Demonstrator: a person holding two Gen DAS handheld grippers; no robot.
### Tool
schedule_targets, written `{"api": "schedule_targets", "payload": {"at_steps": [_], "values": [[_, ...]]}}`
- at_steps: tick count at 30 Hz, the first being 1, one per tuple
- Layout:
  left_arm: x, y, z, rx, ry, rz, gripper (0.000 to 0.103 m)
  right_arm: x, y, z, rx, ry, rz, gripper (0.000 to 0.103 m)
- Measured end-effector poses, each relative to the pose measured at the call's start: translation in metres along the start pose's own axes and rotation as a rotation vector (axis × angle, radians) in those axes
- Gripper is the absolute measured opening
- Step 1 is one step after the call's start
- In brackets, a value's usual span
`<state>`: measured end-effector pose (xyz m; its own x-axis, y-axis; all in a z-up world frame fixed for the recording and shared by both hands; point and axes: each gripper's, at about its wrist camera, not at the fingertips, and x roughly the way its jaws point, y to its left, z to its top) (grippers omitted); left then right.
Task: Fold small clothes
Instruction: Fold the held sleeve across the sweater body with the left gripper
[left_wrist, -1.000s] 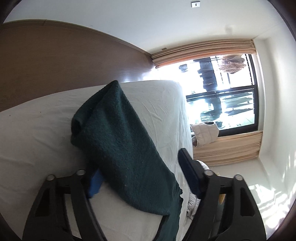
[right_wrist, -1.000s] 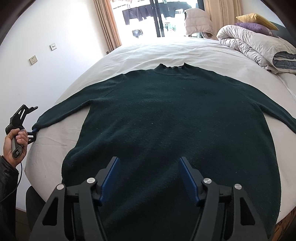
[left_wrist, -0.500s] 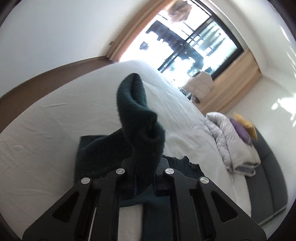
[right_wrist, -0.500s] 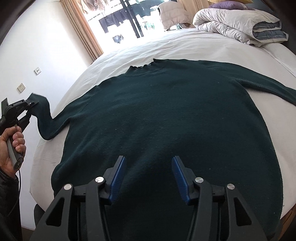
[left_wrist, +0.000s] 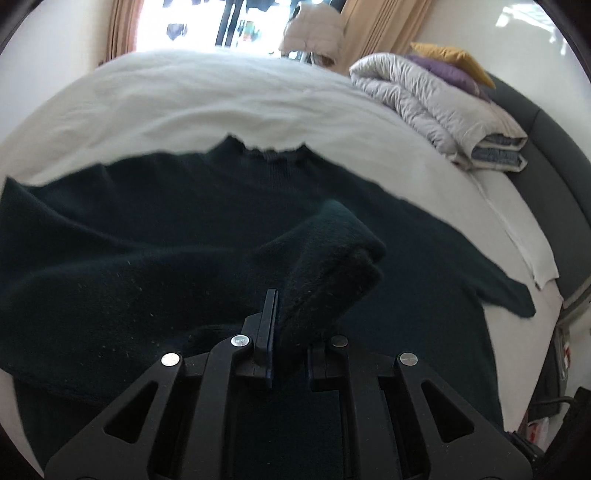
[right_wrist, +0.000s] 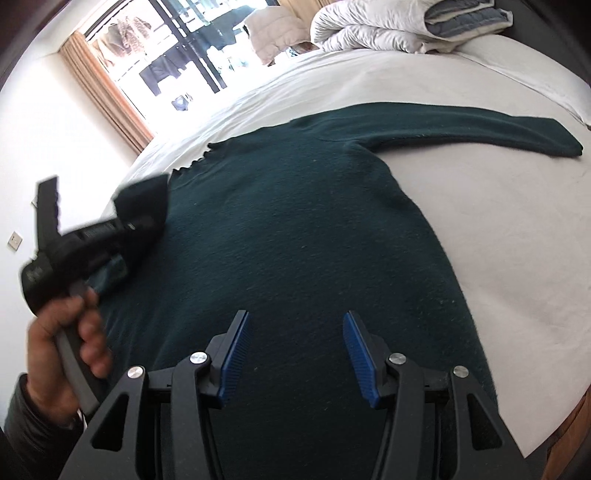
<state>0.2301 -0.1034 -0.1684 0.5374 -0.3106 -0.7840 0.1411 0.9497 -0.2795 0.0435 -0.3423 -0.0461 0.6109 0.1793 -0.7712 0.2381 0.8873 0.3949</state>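
Note:
A dark green sweater (right_wrist: 295, 221) lies flat, face up, on the white bed (right_wrist: 498, 240), with its neck toward the window. My left gripper (left_wrist: 291, 325) is shut on the cuff of the left sleeve (left_wrist: 332, 254) and holds it up over the sweater's chest (left_wrist: 147, 221). In the right wrist view the left gripper (right_wrist: 122, 221) shows at the left in a person's hand (right_wrist: 74, 332), blurred. The other sleeve (right_wrist: 480, 129) lies stretched out to the right. My right gripper (right_wrist: 295, 347) stands open just above the sweater's lower body, with nothing pinched between its blue pads (right_wrist: 236, 354).
A folded grey-white duvet (left_wrist: 443, 110) with a purple and a yellow pillow (left_wrist: 450, 59) sits at the bed's far right, against a dark headboard (left_wrist: 546, 166). A window with tan curtains (right_wrist: 107, 96) lies beyond the bed. Bare sheet (left_wrist: 221, 103) spreads above the neckline.
My left gripper closed on the left sleeve's cuff, lifted it off the bed edge and swept it across over the sweater's body. My right gripper narrowed a little and rolled.

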Motion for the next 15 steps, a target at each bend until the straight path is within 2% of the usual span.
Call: {"api": "schedule_targets", "payload": {"at_steps": [1,4,7,8,9,11,15], "values": [[0.023,0.012,-0.017,-0.005,0.022,-0.004,0.011,0.002,0.000,0.001,0.003,0.003,0.002,0.056],[0.025,0.019,-0.023,0.015,-0.001,-0.027,0.018,0.010,0.006,0.006,-0.006,0.010,0.008,0.063],[0.007,0.021,-0.020,0.034,0.008,-0.057,0.045,0.022,0.019,0.020,-0.011,0.026,0.045,0.065],[-0.003,0.022,-0.021,0.039,-0.011,-0.053,0.068,0.025,0.020,0.023,-0.010,0.029,0.054,0.066],[-0.021,0.019,-0.013,0.043,-0.037,-0.042,0.079,0.033,0.029,0.032,-0.005,0.045,0.088,0.068],[-0.035,0.016,-0.014,0.051,-0.059,-0.035,0.079,0.042,0.037,0.041,-0.009,0.063,0.116,0.068],[-0.056,0.029,-0.016,0.043,-0.073,-0.063,0.079,0.075,0.069,0.066,-0.001,0.149,0.239,0.068]]}}
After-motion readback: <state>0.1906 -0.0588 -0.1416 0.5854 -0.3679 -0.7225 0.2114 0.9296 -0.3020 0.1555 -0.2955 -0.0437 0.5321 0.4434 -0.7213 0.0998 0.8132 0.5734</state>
